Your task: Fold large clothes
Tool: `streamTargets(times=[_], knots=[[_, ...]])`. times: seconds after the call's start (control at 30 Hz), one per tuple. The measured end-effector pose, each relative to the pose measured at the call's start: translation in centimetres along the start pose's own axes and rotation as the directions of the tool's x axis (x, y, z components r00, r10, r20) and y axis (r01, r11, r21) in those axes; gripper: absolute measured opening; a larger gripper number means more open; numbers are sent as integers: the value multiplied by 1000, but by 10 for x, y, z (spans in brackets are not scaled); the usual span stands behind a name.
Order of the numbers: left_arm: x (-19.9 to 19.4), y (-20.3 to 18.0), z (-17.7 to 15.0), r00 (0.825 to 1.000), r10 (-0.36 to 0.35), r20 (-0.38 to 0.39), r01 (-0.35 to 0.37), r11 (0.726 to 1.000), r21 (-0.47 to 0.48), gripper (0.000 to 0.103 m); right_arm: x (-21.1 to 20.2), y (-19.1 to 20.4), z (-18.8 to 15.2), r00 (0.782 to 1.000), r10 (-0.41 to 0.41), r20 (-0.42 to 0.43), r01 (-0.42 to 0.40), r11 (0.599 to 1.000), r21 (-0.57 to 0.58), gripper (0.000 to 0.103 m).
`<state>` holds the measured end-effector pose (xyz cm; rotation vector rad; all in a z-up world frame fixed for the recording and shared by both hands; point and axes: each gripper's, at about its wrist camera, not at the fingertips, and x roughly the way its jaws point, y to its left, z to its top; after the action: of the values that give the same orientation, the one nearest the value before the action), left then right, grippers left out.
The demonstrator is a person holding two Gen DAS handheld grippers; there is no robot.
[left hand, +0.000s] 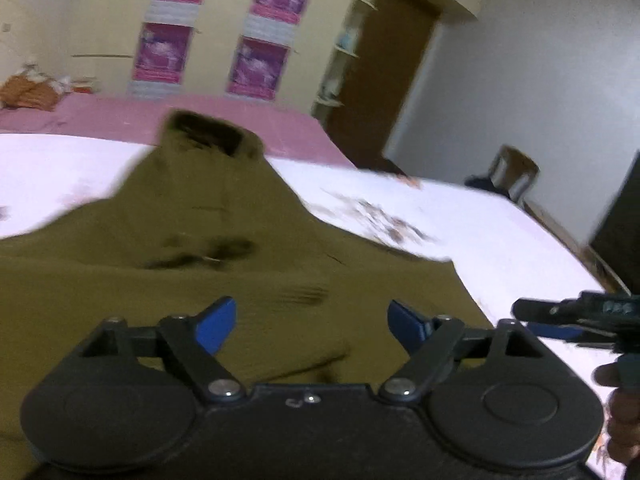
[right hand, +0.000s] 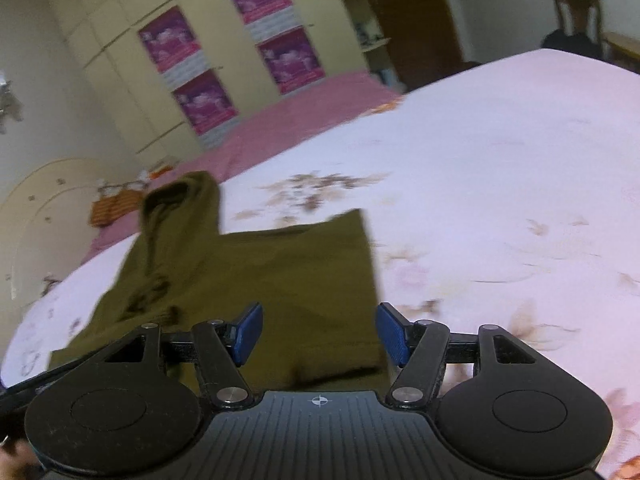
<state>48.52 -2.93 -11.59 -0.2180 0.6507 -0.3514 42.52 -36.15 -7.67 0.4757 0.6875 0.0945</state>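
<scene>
An olive-green garment [left hand: 224,240] lies partly folded on the white floral bedsheet [left hand: 460,216], its collar end toward the far side. My left gripper [left hand: 310,322] hovers over the near part of the cloth, open, with nothing pinched between its blue pads. In the right wrist view the same garment [right hand: 280,264] lies ahead, folded into a rough block with the collar at upper left. My right gripper [right hand: 319,332] is open above the garment's near right edge, its pads gripping nothing. The right gripper [left hand: 576,320] also shows at the right edge of the left wrist view.
A pink sheet [left hand: 200,116] covers the far part of the bed, with orange cloth [left hand: 28,90] at its far left. Cream wardrobes with purple posters [right hand: 188,80], a brown door [left hand: 384,64] and a wooden chair [right hand: 576,8] stand beyond. The bedsheet [right hand: 500,160] stretches to the right.
</scene>
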Motion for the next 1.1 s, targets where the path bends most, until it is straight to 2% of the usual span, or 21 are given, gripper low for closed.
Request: streamTargets(times=[0.07,0.1,0.13,0.2,0.33,0.43,0.47,0.5,0.53,0.6,0.63,0.7,0.83,0.93,1.1], knots=[[-28,34,1,997,58,50,-56,997,-55,64,12,18,-3,998,59,-36,-59,998,-8,62],[-40,54,1,991,115,63,-110,992,-66,61,19,26,-5,995,90,-52,-91,996,-4,62],[-50,74,0,982,179,68,-175,983,-64,61,28,37,-9,990,120,-71,-120,993,0,62],[-63,112,-1,963,264,51,-259,962,-83,59,44,55,-15,983,149,-107,-151,988,-9,62],[-78,165,-5,939,343,21,-339,934,-109,57,78,84,-29,971,168,-169,-173,985,-13,62],[-79,182,-12,940,342,-10,-340,932,-121,52,97,92,-36,970,139,-197,-143,990,-3,61],[-77,185,-15,940,341,-19,-341,933,-117,52,101,94,-37,970,136,-201,-140,990,-3,58],[-72,182,-17,940,341,-28,-342,933,-112,52,103,97,-39,970,130,-203,-136,991,-13,46],[-71,182,-18,939,343,-34,-345,933,-103,52,106,100,-40,970,113,-214,-122,992,-31,25],[-67,179,-22,937,346,-41,-348,934,-79,52,107,102,-41,973,100,-208,-112,993,-48,21],[-67,178,-23,937,348,-41,-350,934,-68,52,106,102,-41,974,100,-204,-113,992,-56,12],[-66,175,-23,935,352,-39,-354,934,-49,52,101,102,-43,977,102,-185,-117,991,-69,4],[-66,173,-20,938,345,-30,-346,938,-32,52,77,112,-41,988,97,-118,-114,982,-152,4],[-63,172,-20,939,342,-39,-343,939,-13,52,66,116,-46,995,66,-80,-81,976,-203,4],[-58,176,-22,938,341,-60,-341,940,24,52,96,112,-60,988,-15,-155,-20,975,-221,4]])
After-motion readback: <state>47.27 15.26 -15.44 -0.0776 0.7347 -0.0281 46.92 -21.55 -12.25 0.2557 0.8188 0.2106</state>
